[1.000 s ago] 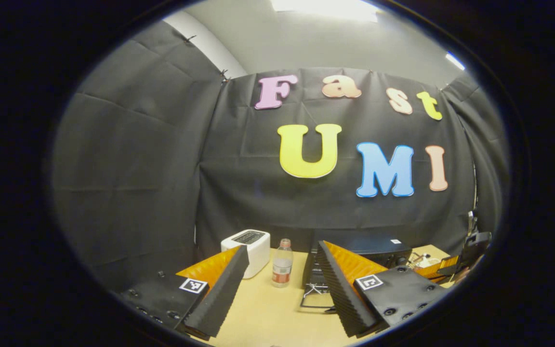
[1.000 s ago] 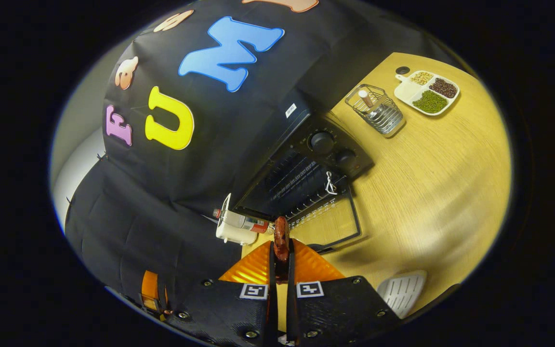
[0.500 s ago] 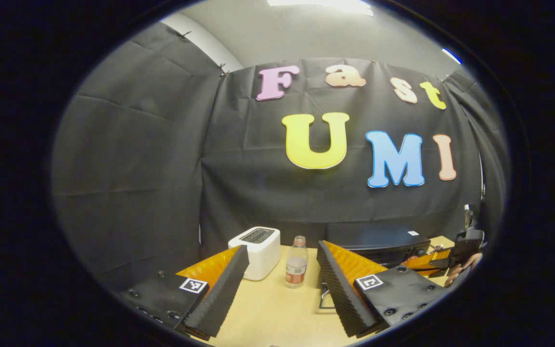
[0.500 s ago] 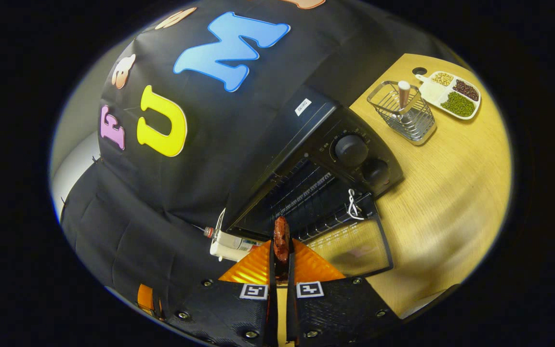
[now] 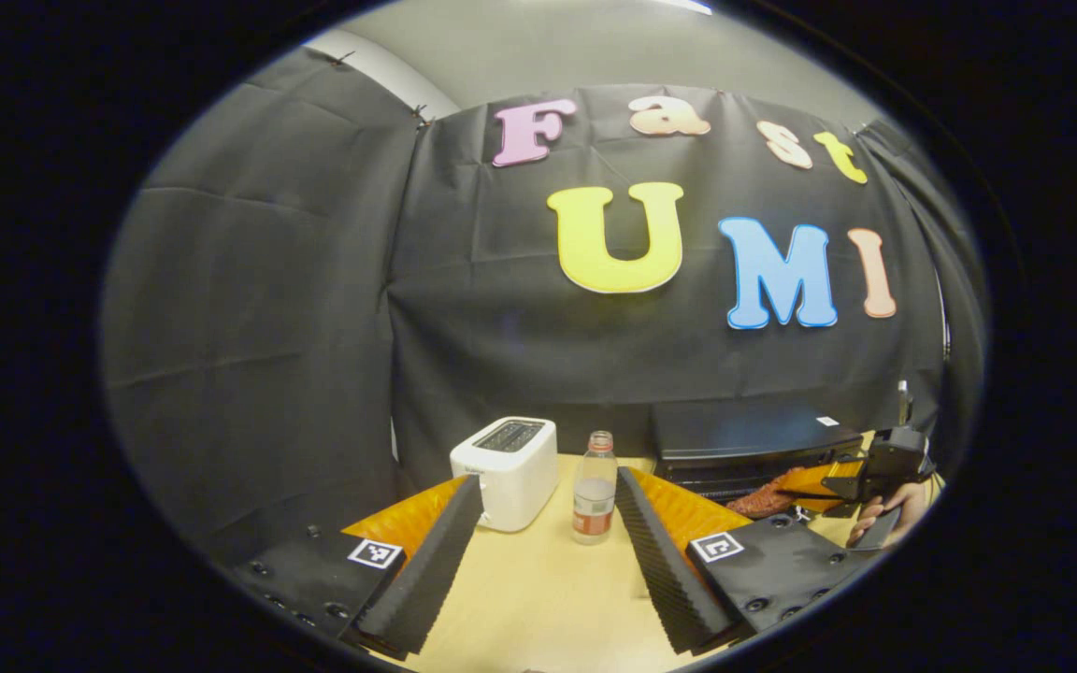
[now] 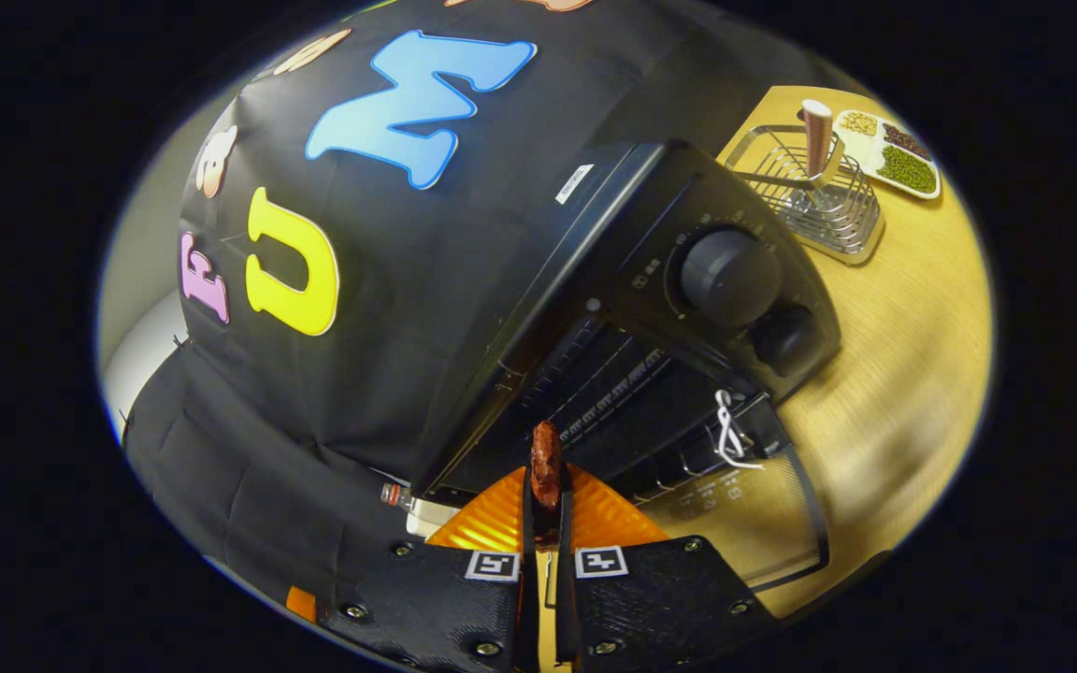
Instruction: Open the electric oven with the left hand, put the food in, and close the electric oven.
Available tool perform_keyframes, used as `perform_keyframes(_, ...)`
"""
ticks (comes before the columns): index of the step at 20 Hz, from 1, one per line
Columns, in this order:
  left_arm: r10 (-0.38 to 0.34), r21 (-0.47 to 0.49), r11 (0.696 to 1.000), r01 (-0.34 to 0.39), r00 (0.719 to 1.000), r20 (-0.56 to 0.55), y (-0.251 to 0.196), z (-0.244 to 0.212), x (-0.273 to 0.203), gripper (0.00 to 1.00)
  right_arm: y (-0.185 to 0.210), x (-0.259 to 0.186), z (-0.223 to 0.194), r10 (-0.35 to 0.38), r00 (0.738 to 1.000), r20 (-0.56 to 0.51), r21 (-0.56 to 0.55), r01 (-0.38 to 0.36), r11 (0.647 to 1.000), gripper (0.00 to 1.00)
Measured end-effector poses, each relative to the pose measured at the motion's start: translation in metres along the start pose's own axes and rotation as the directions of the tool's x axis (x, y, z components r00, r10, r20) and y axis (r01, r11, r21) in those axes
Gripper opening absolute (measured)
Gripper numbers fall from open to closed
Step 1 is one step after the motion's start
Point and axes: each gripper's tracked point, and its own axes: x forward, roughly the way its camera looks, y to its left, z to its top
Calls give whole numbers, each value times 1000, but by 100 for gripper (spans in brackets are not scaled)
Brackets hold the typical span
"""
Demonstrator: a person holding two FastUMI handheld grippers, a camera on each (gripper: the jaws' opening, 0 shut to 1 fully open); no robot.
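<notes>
Closer now, right hand-held gripper (image 6: 546,486) pinches food (image 6: 546,463), seemingly at oven (image 6: 651,308) mouth; left hand-held gripper (image 5: 538,542) spread.

Over the last second the right tool (image 6: 546,505), gripping the food (image 6: 546,463), closed in on the electric oven (image 6: 688,280) until the food's tip reached the open cavity mouth, while the left tool (image 5: 548,551) tilted down and swung left, away from the oven's lowered door (image 6: 763,523).
</notes>
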Motion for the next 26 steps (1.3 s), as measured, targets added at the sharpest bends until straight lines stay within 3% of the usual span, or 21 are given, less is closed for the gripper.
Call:
perform_keyframes(2,1,14,1000,-1,1000,-2,3,0,1,100,1,12,-3,2,1000,5,9,-2,1000,7)
perform_keyframes(3,2,21,1000,-2,1000,0,6,0,0,96,0,17,-4,1,1000,10,12,-1,1000,7)
perform_keyframes(10,18,31,999,-16,999,-34,15,-18,-2,100,-4,42,-6,-35,998,48,0,35,999,7)
perform_keyframes(12,23,26,999,-22,999,-34,17,-18,-4,96,-8,45,-7,-64,996,59,-37,67,997,11)
perform_keyframes(13,27,23,999,-27,999,-35,19,-19,-5,96,-13,44,-5,-86,994,70,-68,91,994,5)
perform_keyframes(14,32,21,999,-32,999,-39,21,-21,-5,100,-16,44,0,-116,990,85,-108,125,986,14)
perform_keyframes(15,39,21,999,-38,998,-45,22,-23,-5,100,-20,46,3,-131,987,94,-143,143,979,9)
perform_keyframes(16,42,19,999,-41,998,-49,22,-26,-6,96,-21,43,5,-152,982,108,-174,170,970,23)
perform_keyframes(17,41,18,999,-40,998,-48,22,-25,-8,100,-22,41,12,-164,978,129,-206,188,960,23)
perform_keyframes(18,40,21,999,-39,998,-46,20,-24,-9,100,-22,38,17,-169,974,150,-231,201,952,36)
perform_keyframes(19,42,29,999,-41,998,-47,20,-23,-9,100,-23,37,19,-172,972,160,-246,208,947,37)
perform_keyframes(20,40,34,999,-39,998,-46,18,-25,-11,96,-21,31,19,-170,973,154,-258,205,944,44)
perform_keyframes(23,18,28,999,-17,999,-43,5,-26,-17,100,-23,12,22,-185,969,166,-342,233,910,98)
perform_keyframes(26,-19,23,1000,20,999,-45,-13,-29,-23,100,-11,-17,22,-166,971,172,-434,226,872,98)
